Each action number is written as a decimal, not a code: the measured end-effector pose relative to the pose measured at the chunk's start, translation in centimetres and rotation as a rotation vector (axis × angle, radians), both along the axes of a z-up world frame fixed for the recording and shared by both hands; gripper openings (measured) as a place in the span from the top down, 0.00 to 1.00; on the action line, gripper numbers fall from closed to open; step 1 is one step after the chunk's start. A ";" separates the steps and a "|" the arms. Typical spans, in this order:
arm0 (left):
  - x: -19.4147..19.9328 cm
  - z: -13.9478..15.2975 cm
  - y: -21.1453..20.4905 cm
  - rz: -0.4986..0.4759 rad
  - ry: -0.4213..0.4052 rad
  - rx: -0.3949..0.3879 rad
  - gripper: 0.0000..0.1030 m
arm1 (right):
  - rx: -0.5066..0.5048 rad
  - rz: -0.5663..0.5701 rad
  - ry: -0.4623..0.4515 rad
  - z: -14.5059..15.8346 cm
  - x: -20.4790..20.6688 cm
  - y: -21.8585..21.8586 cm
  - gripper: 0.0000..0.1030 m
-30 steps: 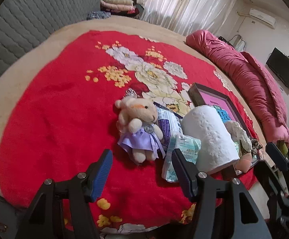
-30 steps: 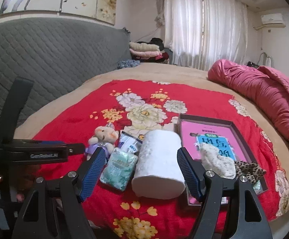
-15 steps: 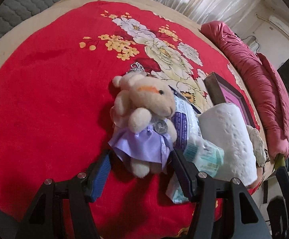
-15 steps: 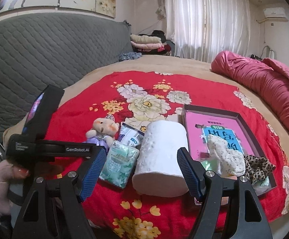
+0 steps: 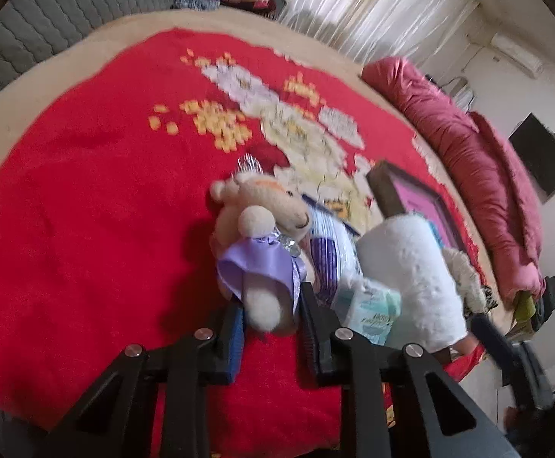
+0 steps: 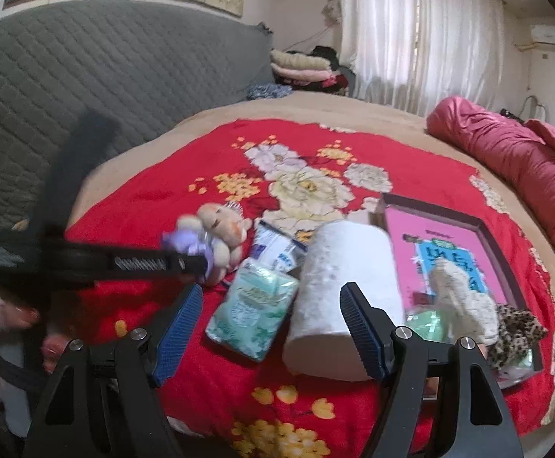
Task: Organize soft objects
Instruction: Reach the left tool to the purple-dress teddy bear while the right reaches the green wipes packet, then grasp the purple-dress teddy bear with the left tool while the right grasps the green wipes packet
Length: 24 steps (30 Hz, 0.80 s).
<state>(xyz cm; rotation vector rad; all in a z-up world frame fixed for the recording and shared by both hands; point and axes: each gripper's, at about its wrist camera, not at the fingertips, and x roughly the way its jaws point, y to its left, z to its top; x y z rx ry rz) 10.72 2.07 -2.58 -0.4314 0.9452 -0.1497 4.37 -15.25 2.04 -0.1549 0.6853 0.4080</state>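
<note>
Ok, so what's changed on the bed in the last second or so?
The left tongs moved in on the plush bear and are closing, pads at its lower body and leg. The bear now looks tipped up off the red blanket. The right tongs stayed wide open, empty, edging nearer the paper roll. Roll, tissue packs and tray stayed put.

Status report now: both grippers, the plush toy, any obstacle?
Left gripper closing on plush toy leg. Right gripper open, empty. Tissue packs crowd the toy.
</note>
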 end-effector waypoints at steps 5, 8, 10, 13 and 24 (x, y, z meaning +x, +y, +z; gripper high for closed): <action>-0.4 0.4 2.1 0.041 -0.014 -0.026 0.76 | -0.014 0.020 0.050 -0.9 1.0 1.7 0.27; -0.5 0.7 3.1 0.056 -0.038 -0.049 0.77 | -0.046 0.026 0.079 -1.7 1.5 3.0 0.27; -0.5 0.9 3.9 0.074 -0.056 -0.061 0.78 | -0.066 0.026 0.101 -2.3 2.0 3.8 0.27; -0.7 1.2 4.7 0.095 -0.080 -0.055 0.79 | -0.111 0.002 0.124 -3.1 2.6 4.9 0.27; 0.0 0.2 5.6 0.094 -0.063 -0.071 0.79 | -0.183 -0.164 0.223 -6.7 5.2 6.6 0.26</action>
